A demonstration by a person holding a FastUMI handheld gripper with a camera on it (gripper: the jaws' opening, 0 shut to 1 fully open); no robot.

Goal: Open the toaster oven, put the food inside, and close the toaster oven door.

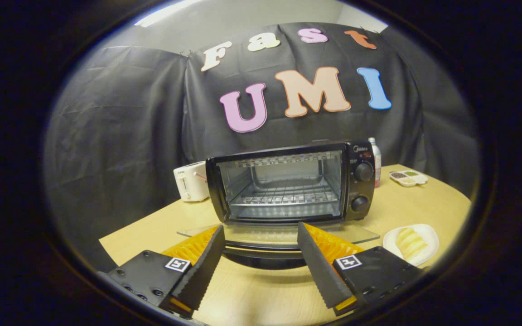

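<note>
A black toaster oven (288,183) stands on the wooden table, its glass door (279,235) folded down flat toward me. The wire rack (283,195) inside is bare. My gripper (259,234) is open, its fingers spread on either side of the lowered door's front edge and handle (263,253), touching nothing. The food, a pale yellow sliced piece (409,242), lies on a white plate (428,233) to the right of the right finger.
A white pop-up toaster (190,181) stands left of the oven. Behind the oven's right side is a bottle (375,163), and a small white divided dish (408,177) sits farther right. The round table (424,203) edge curves off behind the plate.
</note>
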